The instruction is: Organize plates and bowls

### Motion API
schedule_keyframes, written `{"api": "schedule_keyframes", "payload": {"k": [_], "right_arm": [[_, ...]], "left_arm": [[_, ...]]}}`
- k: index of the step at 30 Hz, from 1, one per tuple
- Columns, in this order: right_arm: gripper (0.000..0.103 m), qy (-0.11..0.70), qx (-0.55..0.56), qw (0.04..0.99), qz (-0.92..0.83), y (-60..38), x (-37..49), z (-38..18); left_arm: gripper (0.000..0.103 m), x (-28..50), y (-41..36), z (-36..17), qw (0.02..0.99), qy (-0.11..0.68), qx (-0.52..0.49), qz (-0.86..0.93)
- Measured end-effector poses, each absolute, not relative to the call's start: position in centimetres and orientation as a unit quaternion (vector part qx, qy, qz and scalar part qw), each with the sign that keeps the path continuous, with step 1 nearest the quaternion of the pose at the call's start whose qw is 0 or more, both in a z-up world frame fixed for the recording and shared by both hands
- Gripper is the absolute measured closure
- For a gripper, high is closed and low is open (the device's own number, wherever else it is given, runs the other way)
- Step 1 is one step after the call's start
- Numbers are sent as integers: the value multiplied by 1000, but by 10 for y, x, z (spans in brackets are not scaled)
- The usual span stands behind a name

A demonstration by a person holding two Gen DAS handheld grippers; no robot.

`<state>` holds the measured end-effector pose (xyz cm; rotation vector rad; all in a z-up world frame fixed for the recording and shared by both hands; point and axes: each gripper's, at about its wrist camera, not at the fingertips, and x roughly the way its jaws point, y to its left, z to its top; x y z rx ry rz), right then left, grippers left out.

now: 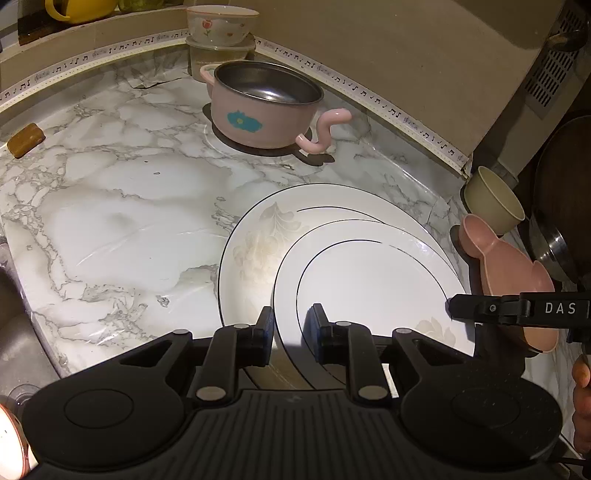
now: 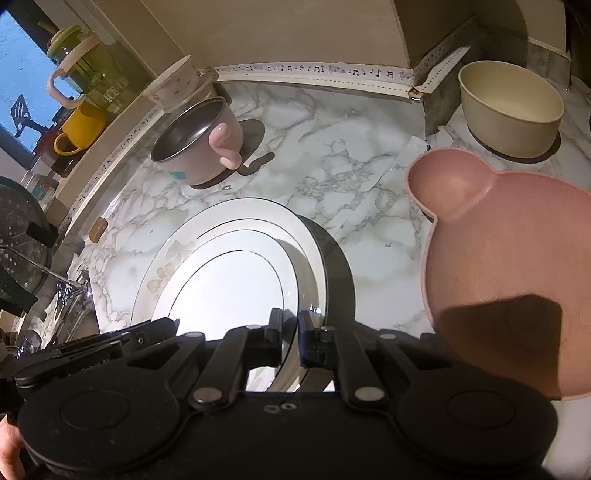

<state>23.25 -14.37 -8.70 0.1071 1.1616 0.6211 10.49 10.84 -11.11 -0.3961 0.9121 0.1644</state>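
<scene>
A small white plate (image 1: 369, 288) with a thin dark ring lies over a larger white plate (image 1: 258, 240) with a faint floral print, offset toward me. Whether the two touch I cannot tell. My left gripper (image 1: 291, 328) is shut on the small plate's near left rim, which passes between its fingers. My right gripper (image 1: 452, 306) comes in from the right and grips the opposite rim. In the right wrist view the right gripper (image 2: 291, 328) pinches the small plate (image 2: 229, 295) over the large plate (image 2: 162, 266), with the left gripper (image 2: 170, 326) at lower left.
On the marble counter (image 1: 129, 221) stand a pink steel-lined bowl (image 1: 262, 107) with a curly handle, a pink bear-shaped dish (image 2: 509, 258), a beige bowl (image 2: 509, 107) and a floral bowl (image 1: 218, 26) on a lidded container. A sink (image 1: 18, 332) lies left, a dark pan (image 1: 565, 206) right.
</scene>
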Motion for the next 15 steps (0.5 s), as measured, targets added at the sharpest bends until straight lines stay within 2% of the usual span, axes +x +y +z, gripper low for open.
{"api": "schedule_keyframes", "payload": {"k": [15], "right_arm": [[95,546,70,786,281,-149,235,-91]], "left_arm": [[84,112,109,-117,873,444,-186,72]]}}
